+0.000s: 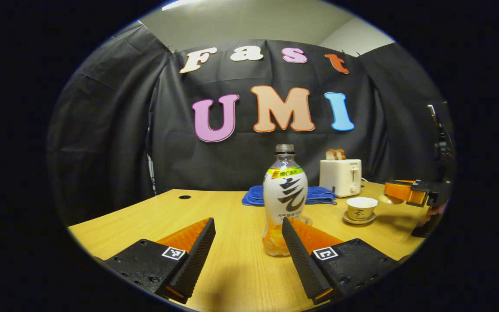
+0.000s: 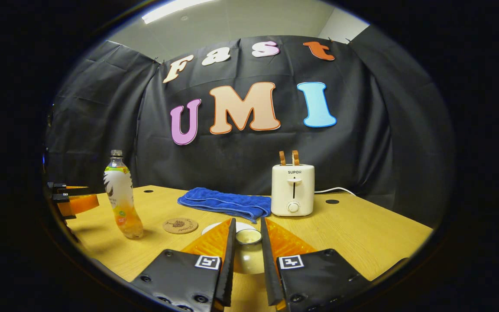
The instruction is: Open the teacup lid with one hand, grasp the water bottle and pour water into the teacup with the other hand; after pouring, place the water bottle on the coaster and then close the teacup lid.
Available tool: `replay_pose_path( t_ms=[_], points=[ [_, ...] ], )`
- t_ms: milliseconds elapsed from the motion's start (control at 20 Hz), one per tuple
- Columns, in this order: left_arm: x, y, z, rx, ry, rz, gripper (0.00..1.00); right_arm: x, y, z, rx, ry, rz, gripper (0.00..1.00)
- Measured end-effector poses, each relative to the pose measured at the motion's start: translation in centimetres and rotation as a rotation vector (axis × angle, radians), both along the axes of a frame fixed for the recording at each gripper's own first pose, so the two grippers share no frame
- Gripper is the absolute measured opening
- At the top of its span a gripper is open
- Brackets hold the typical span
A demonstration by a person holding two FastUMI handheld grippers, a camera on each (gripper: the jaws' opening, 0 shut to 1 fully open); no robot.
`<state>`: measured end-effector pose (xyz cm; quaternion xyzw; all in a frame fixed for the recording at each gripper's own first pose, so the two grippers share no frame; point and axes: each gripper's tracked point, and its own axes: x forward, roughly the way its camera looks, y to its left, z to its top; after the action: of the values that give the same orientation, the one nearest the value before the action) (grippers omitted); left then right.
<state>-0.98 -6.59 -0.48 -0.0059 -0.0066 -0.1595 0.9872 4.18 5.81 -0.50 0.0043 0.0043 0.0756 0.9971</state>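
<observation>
Both views low over the table (image 1: 232, 277), facing the back wall, sharing bottle (image 1: 285, 195), toaster (image 1: 341, 177).

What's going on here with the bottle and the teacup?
A person is working with two handheld claws. The right claw is shut on the teacup lid, lifted off the open teacup. The left claw is open, with the water bottle upright on the table just ahead, not yet gripped. The coaster lies bare nearby.

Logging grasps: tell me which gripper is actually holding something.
The right gripper: its fingers are shut on the teacup lid. The left gripper stands open at the water bottle, not clamping it.
</observation>
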Motion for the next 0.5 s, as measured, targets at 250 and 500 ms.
replay_pose_path(
  t_ms=[250, 500],
  points=[
    [0.2, -2.0, 0.0, 0.000, 0.004, -0.085, 0.90, -0.5, -1.0, 0.0, 0.000, 0.000, 0.001, 0.35],
    [1.7, -4.0, -0.5, 0.015, 0.049, -0.116, 0.90, -0.9, -2.3, 0.2, -0.001, -0.003, -0.024, 0.35]
  ],
)
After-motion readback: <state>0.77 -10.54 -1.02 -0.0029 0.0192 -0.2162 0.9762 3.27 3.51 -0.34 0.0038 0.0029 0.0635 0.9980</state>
